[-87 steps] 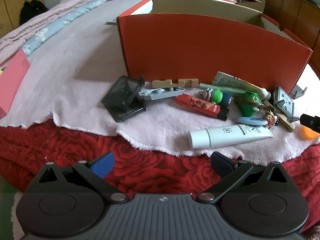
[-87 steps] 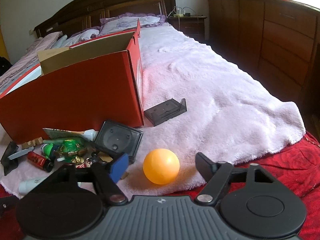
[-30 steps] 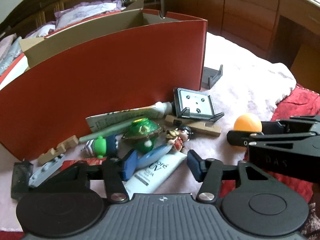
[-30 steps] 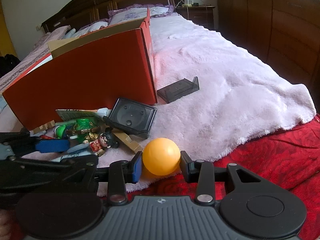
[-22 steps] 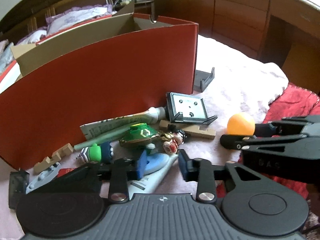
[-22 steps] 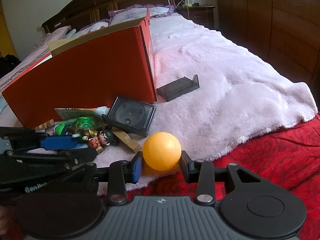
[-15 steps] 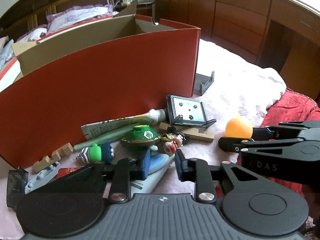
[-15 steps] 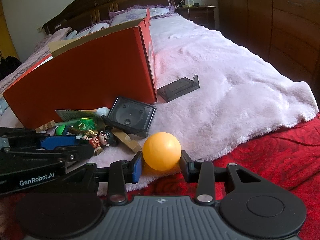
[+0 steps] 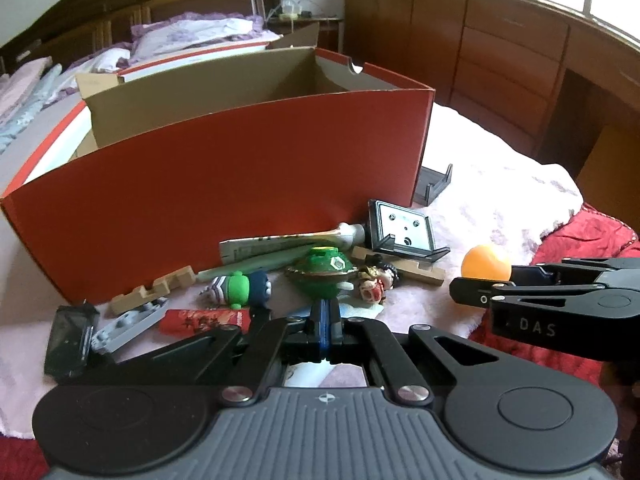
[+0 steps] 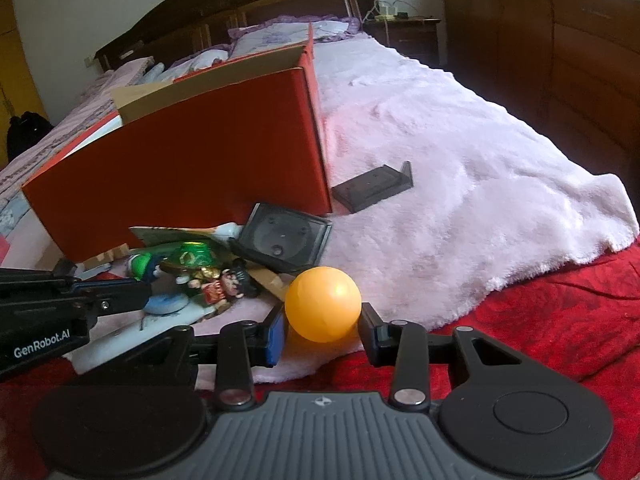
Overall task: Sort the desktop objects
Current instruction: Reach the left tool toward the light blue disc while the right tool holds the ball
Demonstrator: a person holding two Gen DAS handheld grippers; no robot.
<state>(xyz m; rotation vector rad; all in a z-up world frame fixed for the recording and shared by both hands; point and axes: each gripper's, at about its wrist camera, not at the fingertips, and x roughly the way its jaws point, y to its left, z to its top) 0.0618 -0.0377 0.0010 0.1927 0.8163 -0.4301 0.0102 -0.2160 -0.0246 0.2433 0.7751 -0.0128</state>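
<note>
My right gripper (image 10: 322,330) is shut on an orange ball (image 10: 323,304), lifted a little above the pink blanket; the ball also shows in the left wrist view (image 9: 485,262). My left gripper (image 9: 329,322) is fully shut, its jaws pressed together, above the white tube (image 9: 310,374) and pale blue oval piece (image 9: 358,312); I cannot tell if anything is pinched. Just ahead lie a green spinning top (image 9: 326,270), a small figurine (image 9: 376,280), a green-capped toy (image 9: 240,286) and a red lighter (image 9: 202,318). The open red cardboard box (image 9: 224,184) stands behind them.
A black square stand (image 9: 402,228) leans on a wooden block (image 9: 424,272). A dark plastic holder (image 10: 374,188) lies right of the box. A wooden notched piece (image 9: 154,288), a grey strip (image 9: 128,326) and a dark case (image 9: 70,338) lie at left. Wooden cabinets (image 9: 500,72) line the right.
My left gripper has closed from half open to fully shut and risen slightly. My right gripper has lifted a little with the orange ball in it.
</note>
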